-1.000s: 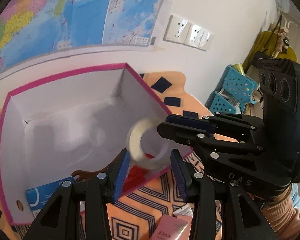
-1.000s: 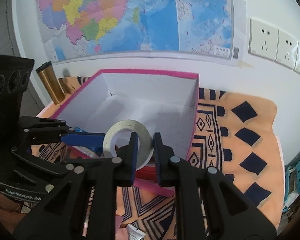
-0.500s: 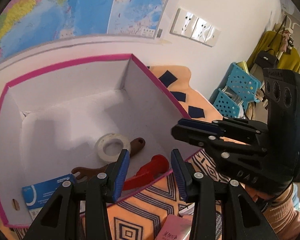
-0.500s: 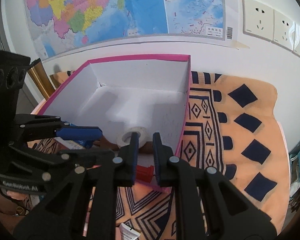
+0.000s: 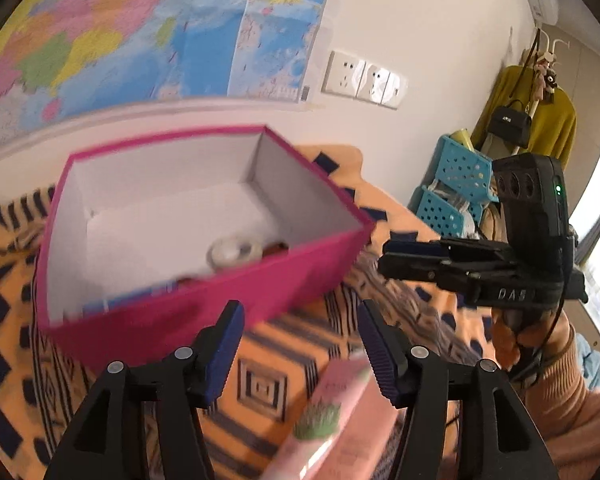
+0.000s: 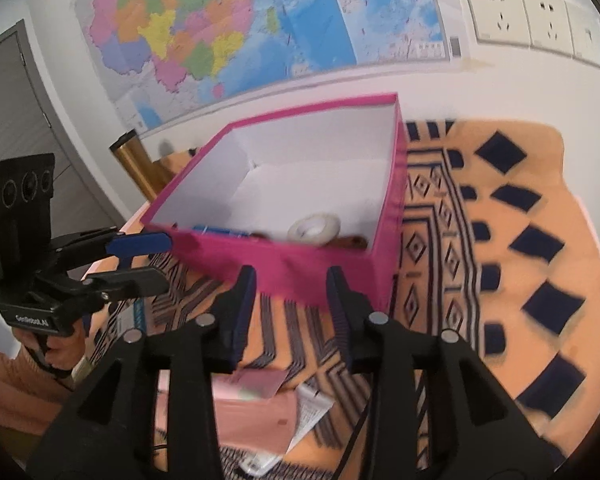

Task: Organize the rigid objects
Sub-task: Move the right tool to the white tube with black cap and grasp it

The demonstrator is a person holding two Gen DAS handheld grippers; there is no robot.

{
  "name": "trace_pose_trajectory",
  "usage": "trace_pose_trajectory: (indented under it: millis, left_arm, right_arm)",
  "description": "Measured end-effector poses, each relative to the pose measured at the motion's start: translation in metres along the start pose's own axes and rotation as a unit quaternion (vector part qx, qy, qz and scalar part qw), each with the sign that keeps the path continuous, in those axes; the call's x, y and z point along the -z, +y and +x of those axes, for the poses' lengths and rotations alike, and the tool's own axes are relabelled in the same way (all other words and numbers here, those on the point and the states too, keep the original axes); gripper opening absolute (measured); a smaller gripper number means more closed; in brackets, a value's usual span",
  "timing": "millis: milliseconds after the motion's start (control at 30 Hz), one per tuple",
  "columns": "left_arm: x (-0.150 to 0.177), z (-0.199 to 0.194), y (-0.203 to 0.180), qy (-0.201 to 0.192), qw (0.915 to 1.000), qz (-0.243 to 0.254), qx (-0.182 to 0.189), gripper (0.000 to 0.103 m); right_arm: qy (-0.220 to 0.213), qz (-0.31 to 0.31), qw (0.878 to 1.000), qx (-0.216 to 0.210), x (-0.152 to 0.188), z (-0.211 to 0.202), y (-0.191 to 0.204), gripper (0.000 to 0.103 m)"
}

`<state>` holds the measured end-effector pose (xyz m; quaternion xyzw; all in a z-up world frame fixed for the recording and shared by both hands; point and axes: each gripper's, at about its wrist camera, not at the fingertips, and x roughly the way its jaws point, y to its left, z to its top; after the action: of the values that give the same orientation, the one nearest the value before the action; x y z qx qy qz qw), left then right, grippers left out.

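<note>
A pink-edged white box (image 5: pixel 204 296) (image 6: pixel 324 264) stands on the patterned orange cloth. A white tape roll (image 5: pixel 234 250) (image 6: pixel 314 229) lies flat inside it, beside a blue packet (image 6: pixel 220 231) and a brown tool (image 6: pixel 354 242). My left gripper (image 5: pixel 300 340) is open and empty, in front of the box, over a pink carton (image 5: pixel 336 412). My right gripper (image 6: pixel 290 308) is open and empty, in front of the box's near wall. Each gripper also shows in the other's view, the right one (image 5: pixel 400 258) and the left one (image 6: pixel 144 256).
A pink carton (image 6: pixel 244 404) and a white sachet (image 6: pixel 310 408) lie on the cloth near me. A gold cylinder (image 6: pixel 134 160) stands left of the box. Blue perforated baskets (image 5: pixel 452 192) stand at the right by the wall. Wall sockets (image 6: pixel 532 28) and a map (image 6: pixel 260 28) are behind.
The tape roll left my right gripper and now lies in the box. Both grippers have opened wider and drawn back from the box toward me.
</note>
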<state>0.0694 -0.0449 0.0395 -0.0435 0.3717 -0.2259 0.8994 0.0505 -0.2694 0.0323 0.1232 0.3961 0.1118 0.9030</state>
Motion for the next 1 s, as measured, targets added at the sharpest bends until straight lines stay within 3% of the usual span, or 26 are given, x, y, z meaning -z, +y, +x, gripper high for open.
trace_pose_trajectory:
  millis: [300, 633, 767, 867, 1000]
  left_arm:
    - [0.055, 0.010, 0.011, 0.059, 0.9976, -0.035, -0.004, 0.060]
    - [0.068, 0.003, -0.030, 0.060, 0.9977, 0.015, 0.030, 0.060]
    - [0.075, 0.010, -0.046, 0.071, 0.9965, 0.038, 0.024, 0.060]
    - [0.081, 0.013, -0.054, 0.072, 0.9958, 0.057, 0.000, 0.060]
    - [0.083, 0.014, -0.053, 0.075, 0.9956, 0.055, -0.006, 0.060]
  right_arm:
    - [0.044, 0.034, 0.998, 0.002, 0.045, 0.007, -0.010, 0.044]
    - [0.089, 0.058, 0.994, 0.001, 0.096, -0.001, -0.015, 0.044]
    - [0.097, 0.048, 0.994, -0.008, 0.108, -0.005, -0.002, 0.045]
    - [0.107, 0.022, 0.994, 0.005, 0.116, -0.005, 0.013, 0.045]
    - [0.116, -0.012, 0.993, 0.028, 0.126, 0.000, 0.031, 0.046]
